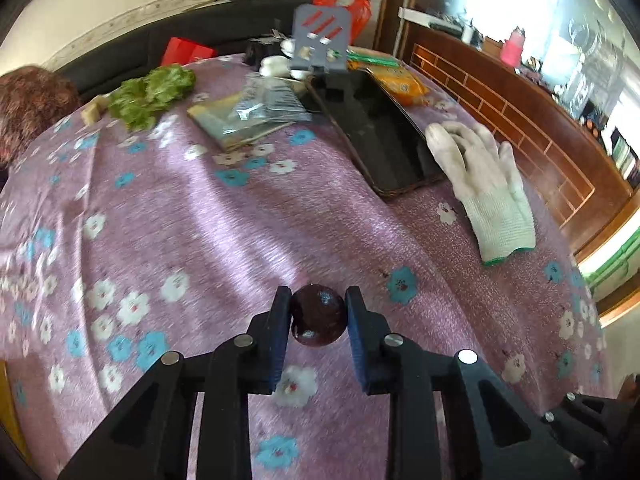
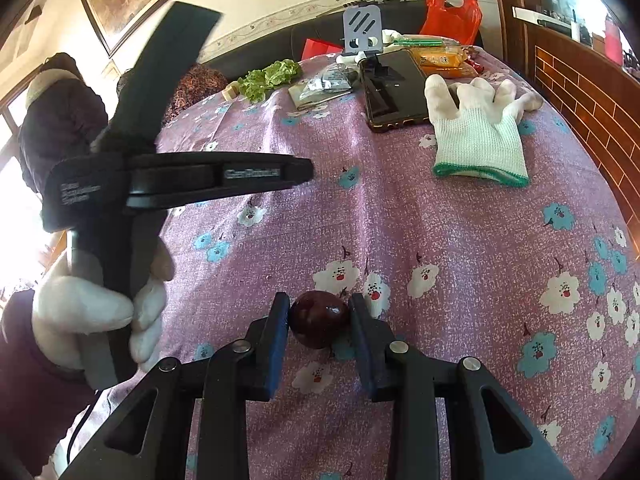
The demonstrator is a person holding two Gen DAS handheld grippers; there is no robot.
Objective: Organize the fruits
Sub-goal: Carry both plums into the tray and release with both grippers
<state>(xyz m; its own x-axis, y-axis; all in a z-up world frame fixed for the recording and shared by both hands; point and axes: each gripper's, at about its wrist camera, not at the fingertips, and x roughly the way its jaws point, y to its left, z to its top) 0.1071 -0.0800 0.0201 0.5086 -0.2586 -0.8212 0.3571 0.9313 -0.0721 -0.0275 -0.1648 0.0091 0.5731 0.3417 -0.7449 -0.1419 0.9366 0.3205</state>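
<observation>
Left wrist view: your left gripper is pinching a dark red plum, blue pads tight on both sides. The fruit sits right at the fingertips, over the pink floral tablecloth; can't tell whether it's resting on the cloth or lifted. Beyond it: a white work glove lying flat to the right, just beside a black phone. A grey phone stand is at the phone's far end. Lettuce sits far left, a clear packet mid-table, an orange snack bag behind the phone.

Right wrist view: your right gripper is also clamped on a dark red plum, pads touching both flanks, fruit at the tips over the tablecloth. On the left you see your gloved left hand wrapped round the other gripper's handle; its fingertips aren't visible here. Glove, phone, stand and lettuce sit at the far end, with a red plastic bag behind.
</observation>
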